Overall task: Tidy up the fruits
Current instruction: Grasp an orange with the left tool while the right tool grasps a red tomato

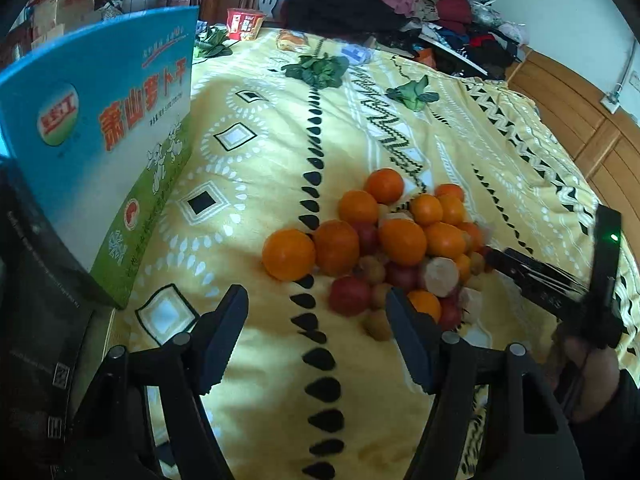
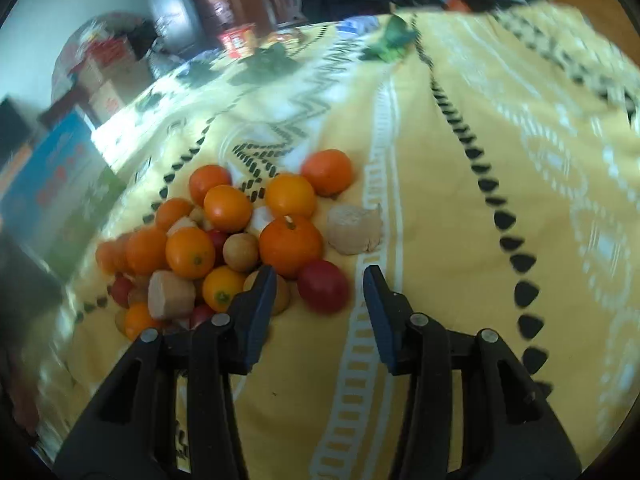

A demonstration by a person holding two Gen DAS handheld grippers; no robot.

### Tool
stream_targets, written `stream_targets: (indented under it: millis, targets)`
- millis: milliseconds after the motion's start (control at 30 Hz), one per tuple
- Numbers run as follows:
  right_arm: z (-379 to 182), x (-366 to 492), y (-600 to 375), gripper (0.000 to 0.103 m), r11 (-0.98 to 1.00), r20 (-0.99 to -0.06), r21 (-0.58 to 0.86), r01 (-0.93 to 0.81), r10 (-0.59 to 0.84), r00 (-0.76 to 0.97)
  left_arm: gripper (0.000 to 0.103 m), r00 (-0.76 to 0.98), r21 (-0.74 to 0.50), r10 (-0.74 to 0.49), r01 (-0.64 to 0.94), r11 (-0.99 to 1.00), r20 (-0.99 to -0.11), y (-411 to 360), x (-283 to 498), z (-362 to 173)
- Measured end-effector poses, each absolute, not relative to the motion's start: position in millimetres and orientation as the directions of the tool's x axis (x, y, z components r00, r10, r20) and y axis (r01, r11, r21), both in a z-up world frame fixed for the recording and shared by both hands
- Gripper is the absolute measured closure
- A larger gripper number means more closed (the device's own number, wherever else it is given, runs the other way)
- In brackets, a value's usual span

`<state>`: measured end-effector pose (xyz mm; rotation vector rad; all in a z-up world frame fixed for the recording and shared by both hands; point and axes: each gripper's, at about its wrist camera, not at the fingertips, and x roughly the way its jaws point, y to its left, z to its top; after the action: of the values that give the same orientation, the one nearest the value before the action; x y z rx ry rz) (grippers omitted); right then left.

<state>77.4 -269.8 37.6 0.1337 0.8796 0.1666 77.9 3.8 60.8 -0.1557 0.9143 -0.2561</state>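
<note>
A pile of fruit (image 1: 392, 240) lies on the yellow patterned cloth (image 1: 256, 184): several oranges, small red fruits, tan round fruits and pale cut chunks. My left gripper (image 1: 316, 300) is open and empty, just short of the pile, with a red fruit (image 1: 349, 295) between its fingertips' line. The right gripper (image 1: 496, 258) shows in the left wrist view at the pile's right edge. In the right wrist view my right gripper (image 2: 320, 280) is open, with a red fruit (image 2: 323, 286) between its fingers, untouched. An orange (image 2: 290, 245) sits just beyond it.
A blue and green cardboard box (image 1: 104, 140) stands at the left edge of the cloth. Leafy greens (image 1: 316, 70) and a red cup (image 1: 244, 24) lie at the far end, with piled clothes (image 1: 384, 0) behind. A pale chunk (image 2: 354, 230) lies apart from the pile.
</note>
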Motion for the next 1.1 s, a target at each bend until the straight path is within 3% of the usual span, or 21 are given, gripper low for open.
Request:
stream_targets:
  millis: [100,233,600,667,1100]
  targets:
    - [38,69,-276,0.057,0.986,-0.754,0.148,-0.081,0.166,0.635,0.038,0.580,-0.235,-0.264,0.126,0.964,-0.770,6,91,51]
    - [34,63,-279,0.057,0.984,-0.749,0.158,-0.079,0.172,0.639,0.053,0.581,-0.224,-0.249,0.116,0.968,-0.775,2,107,39]
    - [35,63,-271,0.057,0.978,-0.741,0.159,-0.137,0.210,0.638,0.054,0.629,-0.223,-0.246,0.118,0.968,-0.737,4,124,29]
    - [36,64,-269,0.057,0.978,-0.742,0.151,-0.142,0.207,0.637,0.065,0.630,-0.223,-0.251,0.125,0.967,-0.735,3,123,30]
    - [30,72,-264,0.057,0.977,-0.753,0.110,-0.182,0.201,0.627,0.066,0.635,-0.218,-0.256,0.140,0.966,-0.728,5,112,30]
